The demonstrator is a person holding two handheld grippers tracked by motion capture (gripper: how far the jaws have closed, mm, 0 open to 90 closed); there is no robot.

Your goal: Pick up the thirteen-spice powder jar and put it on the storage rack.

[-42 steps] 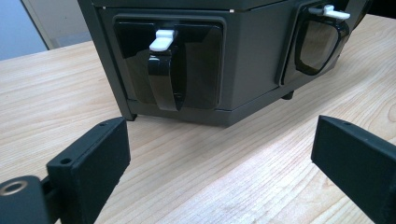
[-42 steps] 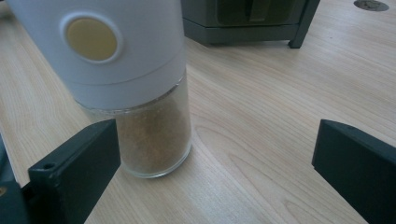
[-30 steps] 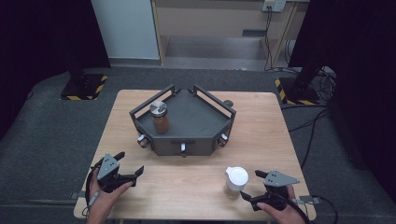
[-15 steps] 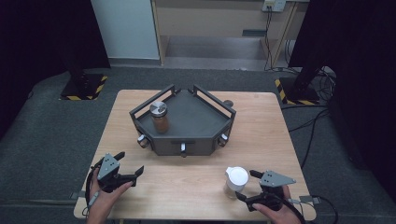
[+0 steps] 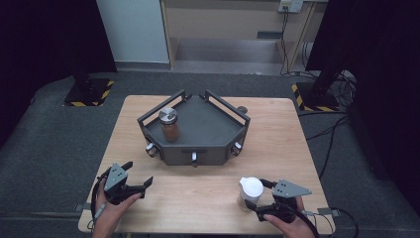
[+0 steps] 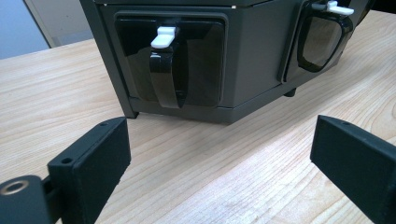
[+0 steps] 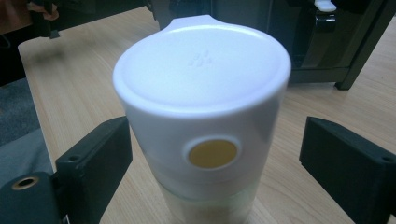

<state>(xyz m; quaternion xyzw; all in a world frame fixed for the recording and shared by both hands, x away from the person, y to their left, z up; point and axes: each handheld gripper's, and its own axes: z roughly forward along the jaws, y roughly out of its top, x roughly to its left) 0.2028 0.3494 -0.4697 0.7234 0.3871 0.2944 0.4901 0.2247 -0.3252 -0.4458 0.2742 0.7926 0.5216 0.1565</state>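
The right gripper (image 5: 258,196) has just been closing its jaws around the white-lidded container (image 5: 249,193); compared with a second ago the gripper sits closer in, with the container now between the jaws; in the right gripper view the left pad looks at or almost at the lid's side, while the right pad stands apart with a clear gap, so I judge the grasp begun and not yet made; the lift waits on a firmer squeeze.

The container (image 7: 201,121) stands upright on the table (image 5: 208,198) at about 5 o'clock from the dark tray (image 5: 198,130), near the person's edge; its lid is smooth white with a small spout at the far rim and a round yellow spot on the side facing the camera; the body below is translucent and pale.

The left gripper (image 5: 130,181), at about 7 o'clock from the tray, has not moved; its jaws are spread wide with nothing between them.
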